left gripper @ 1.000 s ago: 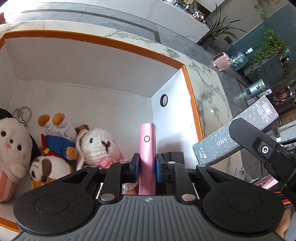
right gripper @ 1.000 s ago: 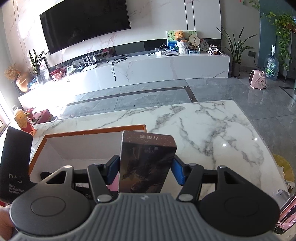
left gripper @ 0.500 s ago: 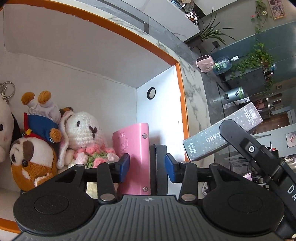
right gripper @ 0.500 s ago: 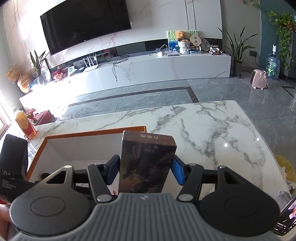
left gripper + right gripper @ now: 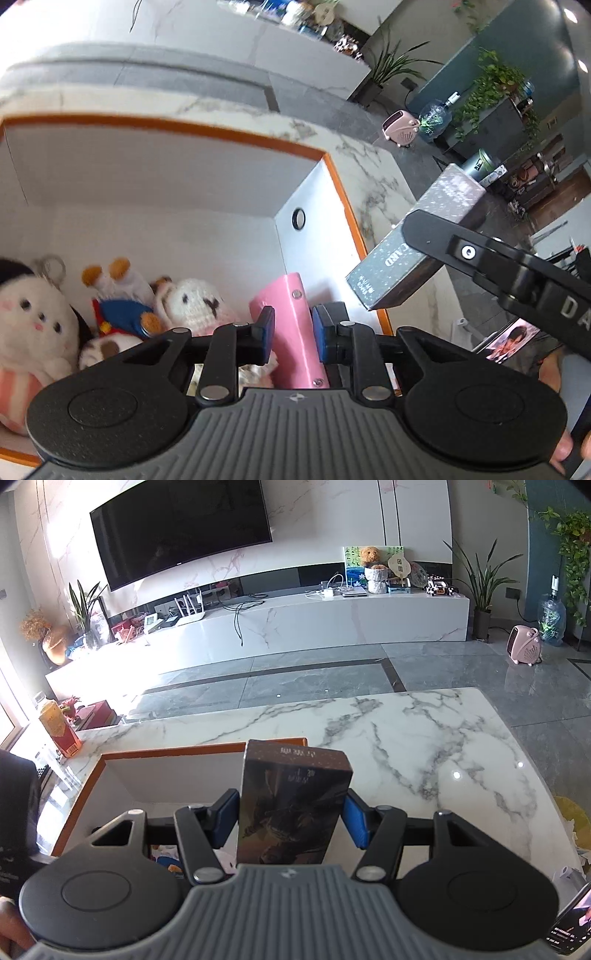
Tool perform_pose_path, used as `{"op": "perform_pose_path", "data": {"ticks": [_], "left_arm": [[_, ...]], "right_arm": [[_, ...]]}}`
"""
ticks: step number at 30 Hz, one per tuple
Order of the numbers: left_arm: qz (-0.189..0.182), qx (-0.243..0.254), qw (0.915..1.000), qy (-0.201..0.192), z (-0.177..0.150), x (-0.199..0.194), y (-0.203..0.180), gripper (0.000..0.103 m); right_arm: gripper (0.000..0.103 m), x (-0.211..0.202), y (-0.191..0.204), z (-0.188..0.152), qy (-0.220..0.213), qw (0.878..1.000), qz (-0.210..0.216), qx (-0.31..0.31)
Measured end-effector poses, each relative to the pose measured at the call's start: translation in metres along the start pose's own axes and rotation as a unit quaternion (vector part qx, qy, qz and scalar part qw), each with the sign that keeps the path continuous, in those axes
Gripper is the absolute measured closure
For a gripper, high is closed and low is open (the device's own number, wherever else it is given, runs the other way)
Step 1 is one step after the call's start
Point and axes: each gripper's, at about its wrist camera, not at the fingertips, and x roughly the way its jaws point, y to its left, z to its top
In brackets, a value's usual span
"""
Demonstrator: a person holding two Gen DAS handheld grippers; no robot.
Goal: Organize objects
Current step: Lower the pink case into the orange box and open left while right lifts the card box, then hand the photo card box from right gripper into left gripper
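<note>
The left gripper point(image 5: 292, 335) hangs over the orange-rimmed white box point(image 5: 332, 206), its jaws closing with the pink case point(image 5: 291, 332) between them; the blue pads point(image 5: 266, 334) do not visibly press it. The case leans in the box's right corner beside the crocheted bunny point(image 5: 199, 302) and other plush toys point(image 5: 37, 325). The right gripper point(image 5: 291, 821) clamps a dark card box point(image 5: 291, 805) above the marble table point(image 5: 424, 746), just right of the white box

The left wrist camera looks steeply down into the orange-rimmed box point(image 5: 334, 177) from close range. The right wrist camera faces the far television wall across the marble table point(image 5: 424, 746). Both views share that box point(image 5: 166, 751).
</note>
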Motion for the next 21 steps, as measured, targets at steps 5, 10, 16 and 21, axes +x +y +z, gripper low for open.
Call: {"op": "perform_pose_path", "data": {"ticks": [5,10,16,21], "left_arm": [[0.048,0.127,0.9898,-0.043,-0.007,-0.024,-0.024,0.058],[0.055,0.184,0.9804,-0.044,-0.016,-0.034,-0.029,0.056],[0.067,0.244,0.9663,-0.049,-0.022,-0.044,-0.038,0.051],[0.041,0.259,0.9637,-0.048,-0.021,-0.051,-0.040,0.040]], "right_arm": [[0.041,0.006,0.001,0.003,0.018,0.999,0.035,0.025],[0.041,0.008,0.003,0.003,0.028,0.998,0.045,0.029],[0.041,0.014,0.010,0.000,0.044,0.997,0.058,0.025],[0.041,0.025,0.011,-0.003,0.072,0.992,0.095,0.043]]}}
